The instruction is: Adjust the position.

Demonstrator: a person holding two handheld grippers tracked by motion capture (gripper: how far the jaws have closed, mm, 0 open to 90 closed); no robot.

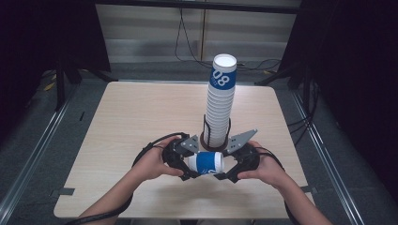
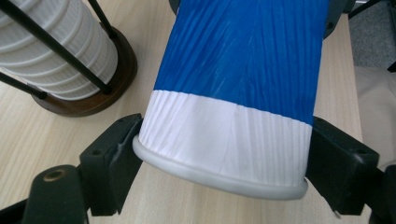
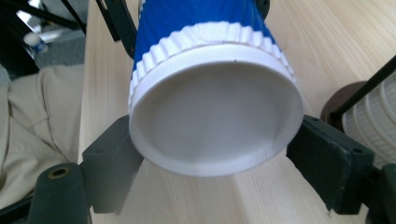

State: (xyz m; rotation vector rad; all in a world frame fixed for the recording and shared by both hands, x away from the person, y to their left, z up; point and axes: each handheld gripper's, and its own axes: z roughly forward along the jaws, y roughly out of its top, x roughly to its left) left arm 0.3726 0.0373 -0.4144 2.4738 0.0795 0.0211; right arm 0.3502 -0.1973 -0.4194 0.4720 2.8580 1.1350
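I hold a 2-jaw gripper in each hand, low over the near middle of a pale wooden table [image 1: 131, 117]. Between them lies 1 paper cup [image 1: 205, 162], blue with a white band at each end, on its side and lifted clear of the tabletop.

My left gripper [image 1: 187, 165] is clamped on the cup near its rolled rim. In the left gripper view, both black jaws press against the white band of the cup [image 2: 233, 135], 1 on each side, with the rim just below them and the blue wall running away from the camera.

My right gripper [image 1: 224, 169] sits at the cup's other end. In the right gripper view, the cup's recessed white base [image 3: 215, 116] faces the camera. The left jaw touches or nearly touches the base edge, and a thin gap shows at the right jaw, so this gripper looks released, loosely bracketing the cup rather than squeezing it.

Just beyond the grippers stands a tall stack of white paper cups [image 1: 219, 103], upright in a holder of thin black rods on a round dark wooden base [image 2: 100, 88]. The top cup carries a blue band with the number 80. The stack stands near the held cup but does not touch it.
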